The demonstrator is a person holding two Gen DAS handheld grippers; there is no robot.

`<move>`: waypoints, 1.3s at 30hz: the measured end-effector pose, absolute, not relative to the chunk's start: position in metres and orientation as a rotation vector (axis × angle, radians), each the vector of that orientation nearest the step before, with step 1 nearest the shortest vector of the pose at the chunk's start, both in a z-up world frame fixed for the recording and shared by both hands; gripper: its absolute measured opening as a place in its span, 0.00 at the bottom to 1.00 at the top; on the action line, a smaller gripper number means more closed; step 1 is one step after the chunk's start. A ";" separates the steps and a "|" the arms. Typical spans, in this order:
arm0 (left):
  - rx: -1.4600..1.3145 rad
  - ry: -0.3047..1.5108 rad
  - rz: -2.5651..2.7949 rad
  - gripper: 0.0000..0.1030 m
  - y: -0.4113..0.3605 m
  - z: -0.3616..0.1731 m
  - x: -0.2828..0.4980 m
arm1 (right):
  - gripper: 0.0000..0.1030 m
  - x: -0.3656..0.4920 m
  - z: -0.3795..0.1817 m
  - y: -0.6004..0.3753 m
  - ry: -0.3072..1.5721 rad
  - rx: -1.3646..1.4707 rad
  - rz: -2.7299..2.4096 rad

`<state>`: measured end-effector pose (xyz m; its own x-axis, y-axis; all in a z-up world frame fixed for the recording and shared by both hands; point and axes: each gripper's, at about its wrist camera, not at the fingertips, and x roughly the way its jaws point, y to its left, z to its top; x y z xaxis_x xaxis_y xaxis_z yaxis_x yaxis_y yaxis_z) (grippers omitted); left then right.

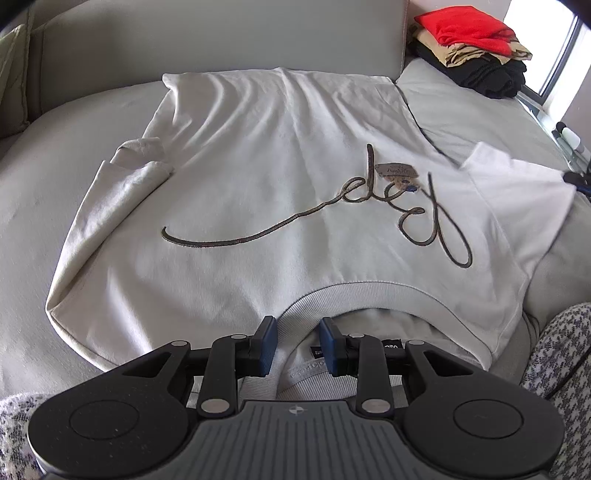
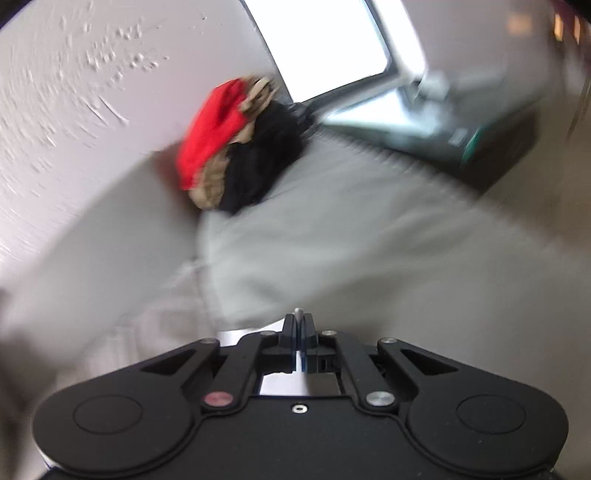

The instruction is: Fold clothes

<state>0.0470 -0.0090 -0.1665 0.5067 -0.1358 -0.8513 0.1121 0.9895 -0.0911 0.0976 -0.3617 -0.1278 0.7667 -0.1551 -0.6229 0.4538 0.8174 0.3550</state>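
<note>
A white T-shirt [image 1: 258,166] with dark looping script lies front up on a grey cushion [image 1: 55,177], its collar [image 1: 354,291] nearest me. My left gripper [image 1: 298,332] hovers at the collar, jaws apart, with the ribbed band showing between the blue pads [image 1: 266,343]. The shirt's left sleeve [image 1: 136,166] is folded in. Its right sleeve [image 1: 517,192] is raised off the cushion at the right edge. In the blurred right wrist view my right gripper [image 2: 298,321] is shut on a thin edge of white cloth [image 2: 282,384], which shows under the fingers.
A stack of folded clothes [image 1: 472,48], red over tan over black, sits at the cushion's far right corner [image 2: 236,147]. A grey backrest [image 1: 221,33] runs behind the shirt. A bright window [image 2: 325,44] is beyond the stack. Houndstooth fabric [image 1: 561,362] lies at my near right.
</note>
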 end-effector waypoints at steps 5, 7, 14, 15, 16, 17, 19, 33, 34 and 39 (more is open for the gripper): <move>0.012 1.024 -0.154 0.28 -0.011 -0.165 0.046 | 0.04 0.117 -0.146 -0.371 0.728 0.535 -0.393; 0.021 1.019 -0.156 0.29 -0.010 -0.163 0.045 | 0.17 0.110 -0.138 -0.372 0.718 0.564 -0.360; -0.016 0.952 -0.107 0.29 0.007 -0.147 0.031 | 0.27 0.097 -0.112 -0.339 0.715 0.506 -0.143; -0.027 0.947 -0.078 0.29 0.012 -0.146 0.032 | 0.17 0.101 -0.115 -0.330 0.750 0.497 -0.081; -0.038 0.943 -0.046 0.28 0.017 -0.146 0.034 | 0.11 0.106 -0.121 -0.321 0.792 0.494 -0.027; -0.050 0.944 -0.016 0.26 0.022 -0.147 0.037 | 0.11 0.112 -0.128 -0.312 0.837 0.492 0.020; -0.073 0.951 0.045 0.23 0.031 -0.150 0.042 | 0.11 0.123 -0.146 -0.293 0.925 0.471 0.089; -0.082 0.923 -0.013 0.16 0.045 -0.153 0.024 | 0.06 0.106 -0.159 -0.284 1.089 0.319 -0.120; -0.078 0.922 -0.015 0.16 0.044 -0.154 0.025 | 0.06 0.102 -0.156 -0.277 1.077 0.318 -0.073; 0.075 1.029 -0.009 0.17 0.024 -0.165 0.033 | 0.09 0.086 -0.162 -0.236 1.145 0.276 0.135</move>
